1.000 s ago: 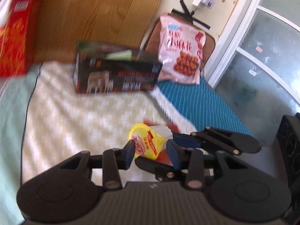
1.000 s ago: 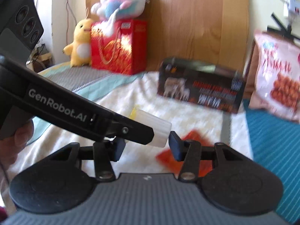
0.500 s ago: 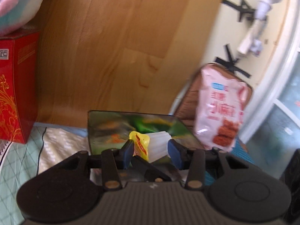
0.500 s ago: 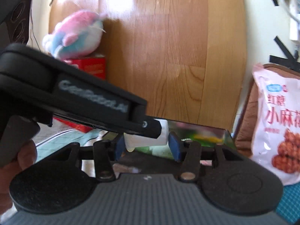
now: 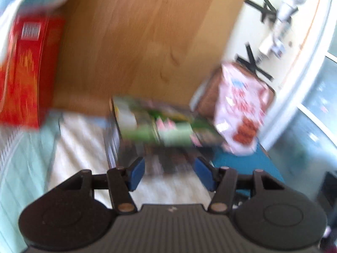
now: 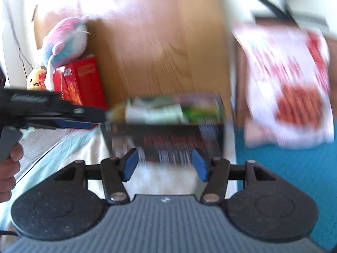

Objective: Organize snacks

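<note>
A dark open box [image 5: 147, 147] stands on the bed against the wooden headboard, with green and white snack packs [image 5: 168, 130] inside; it also shows in the right wrist view [image 6: 181, 139]. My left gripper [image 5: 169, 175] is open and empty, just in front of the box. My right gripper [image 6: 164, 164] is open and empty, also close in front of the box. The left gripper's arm [image 6: 52, 109] reaches in from the left in the right wrist view. A pink snack bag [image 5: 240, 111] leans to the right of the box [image 6: 288, 88]. Both views are blurred.
A red gift box [image 5: 23, 71] stands at the left by the headboard [image 5: 137, 42], with a plush toy [image 6: 65, 42] on top. A patterned cream blanket [image 5: 80, 147] and a teal sheet [image 6: 294, 168] cover the bed. A glass door [image 5: 316, 116] is at the right.
The yellow-lidded white cup that my left gripper held over the box is gone from its fingers. Both grippers have opened wider and both views have dropped a little toward the box.
</note>
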A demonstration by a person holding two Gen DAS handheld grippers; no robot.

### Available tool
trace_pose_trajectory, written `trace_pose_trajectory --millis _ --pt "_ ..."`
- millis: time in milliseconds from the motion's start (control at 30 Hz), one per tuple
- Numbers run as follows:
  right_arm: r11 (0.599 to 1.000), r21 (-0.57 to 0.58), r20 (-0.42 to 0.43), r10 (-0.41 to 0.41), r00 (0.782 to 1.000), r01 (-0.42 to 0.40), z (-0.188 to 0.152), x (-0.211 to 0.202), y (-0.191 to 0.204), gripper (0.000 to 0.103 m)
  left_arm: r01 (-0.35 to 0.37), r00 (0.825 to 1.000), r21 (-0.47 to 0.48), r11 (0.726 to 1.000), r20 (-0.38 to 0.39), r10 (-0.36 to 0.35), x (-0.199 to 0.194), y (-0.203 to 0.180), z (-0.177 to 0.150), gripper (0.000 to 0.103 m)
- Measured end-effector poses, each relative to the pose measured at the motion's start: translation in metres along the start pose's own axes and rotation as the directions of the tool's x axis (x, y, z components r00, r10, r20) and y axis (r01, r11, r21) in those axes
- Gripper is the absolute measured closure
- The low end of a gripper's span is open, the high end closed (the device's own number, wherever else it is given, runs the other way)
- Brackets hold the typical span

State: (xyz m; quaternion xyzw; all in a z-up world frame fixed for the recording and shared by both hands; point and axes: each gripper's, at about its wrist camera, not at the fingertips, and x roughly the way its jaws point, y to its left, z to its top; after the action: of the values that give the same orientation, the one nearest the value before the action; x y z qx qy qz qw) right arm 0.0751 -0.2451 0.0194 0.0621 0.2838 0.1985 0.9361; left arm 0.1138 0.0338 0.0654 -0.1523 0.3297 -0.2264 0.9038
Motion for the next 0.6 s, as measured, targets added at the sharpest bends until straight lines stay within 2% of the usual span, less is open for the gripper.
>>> trace_pose_trajectory --millis 67,133,200,233,333,400,500,600 --pt "0.996 0.092 -0.051 0.016 0.999 -0.011 -0.017 -0.014 -0.014 0.045 0.054 0.996 -0.043 0.998 -0.070 -0.056 0.000 0.001 -0.024 0.050" --pt "0.979 0.199 -0.098 0.067 0.993 -0.046 -0.035 -0.025 -0.025 0.058 0.090 0.986 -0.066 0.994 -0.135 -0.098 0.003 -0.004 -0.046 0.051" --pt "0.967 0.242 -0.103 0.108 0.989 -0.080 -0.050 -0.036 -0.023 0.065 0.103 0.977 -0.061 0.993 -0.181 -0.113 0.007 -0.010 -0.066 0.054" --pt "0.967 0.239 -0.096 0.114 0.989 -0.088 -0.054 -0.041 -0.019 0.065 0.104 0.973 -0.062 0.993 -0.201 -0.114 0.009 -0.012 -0.075 0.056" --pt "0.959 0.256 -0.094 0.148 0.984 -0.120 -0.062 -0.046 -0.005 0.070 0.100 0.978 -0.024 0.995 -0.182 -0.102 0.002 -0.023 -0.089 0.056" --pt "0.960 0.248 -0.102 0.159 0.982 -0.129 -0.060 -0.043 0.010 0.071 0.122 0.971 -0.053 0.991 -0.199 -0.130 0.000 -0.026 -0.093 0.056" --pt "0.974 0.195 -0.099 0.141 0.985 -0.120 -0.060 -0.045 0.031 0.071 0.098 0.977 -0.052 0.994 -0.183 -0.106 -0.011 -0.026 -0.101 0.056" --pt "0.968 0.183 -0.098 0.190 0.977 -0.170 -0.068 -0.051 0.041 0.073 0.105 0.979 -0.094 0.990 -0.163 -0.120 -0.031 -0.013 -0.109 0.056"
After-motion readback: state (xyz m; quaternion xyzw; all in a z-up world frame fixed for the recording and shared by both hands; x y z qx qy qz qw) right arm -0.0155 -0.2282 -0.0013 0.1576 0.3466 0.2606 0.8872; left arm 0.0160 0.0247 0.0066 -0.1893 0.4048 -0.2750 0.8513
